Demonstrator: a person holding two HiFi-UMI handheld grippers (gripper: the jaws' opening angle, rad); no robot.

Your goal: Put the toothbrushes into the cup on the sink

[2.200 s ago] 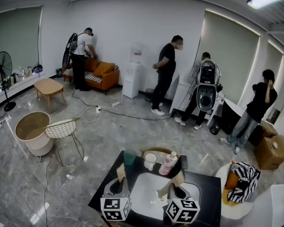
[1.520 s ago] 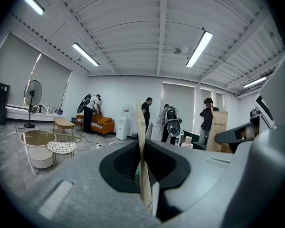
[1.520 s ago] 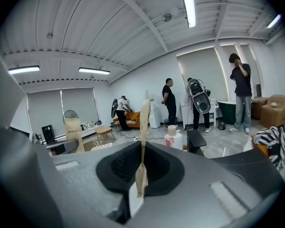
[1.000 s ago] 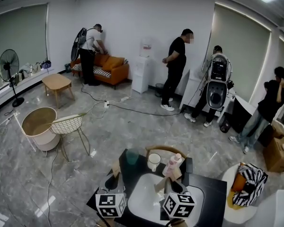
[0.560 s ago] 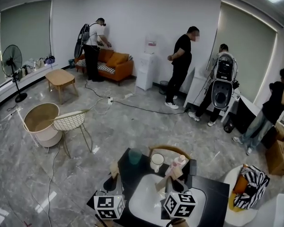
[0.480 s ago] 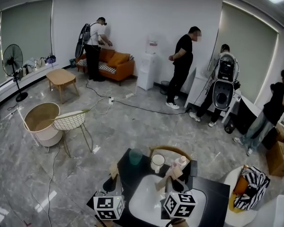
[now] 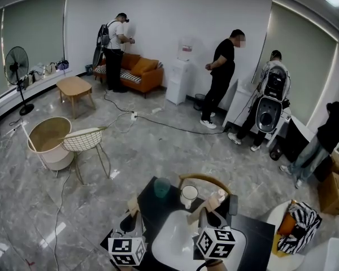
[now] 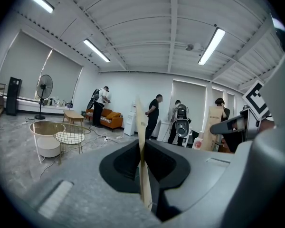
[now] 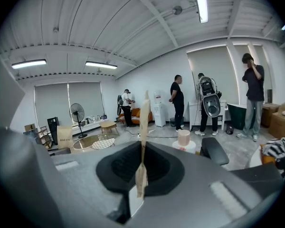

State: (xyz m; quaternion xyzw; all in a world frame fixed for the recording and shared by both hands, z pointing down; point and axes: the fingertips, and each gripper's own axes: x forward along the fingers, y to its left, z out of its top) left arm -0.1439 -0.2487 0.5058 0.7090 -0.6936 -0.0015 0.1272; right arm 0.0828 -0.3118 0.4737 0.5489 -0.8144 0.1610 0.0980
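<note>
In the head view my left gripper (image 7: 133, 220) is shut on a flat brown toothbrush pack (image 7: 135, 205) over the left of the black sink counter (image 7: 254, 230). My right gripper (image 7: 202, 219) is shut on a second brown toothbrush pack (image 7: 194, 215) above the white basin (image 7: 172, 243). Each gripper view shows its pack edge-on between the closed jaws: the left gripper (image 8: 144, 177) on its pack (image 8: 142, 151), the right gripper (image 9: 141, 172) on its pack (image 9: 143, 127). A teal cup (image 7: 161, 187) and a white cup (image 7: 188, 196) stand at the counter's far edge, beyond both grippers.
A pink bottle (image 7: 217, 199) and a black object (image 7: 233, 202) stand at the counter's back right. A wooden chair back (image 7: 202, 179) is just behind the counter. A wire chair (image 7: 83, 141), a round basket (image 7: 47, 143), floor cables and several people are farther off.
Both grippers keep their packs. The left gripper has sunk a little toward the bottom of the head view, the right has shifted slightly sideways, and the head view has tilted.
</note>
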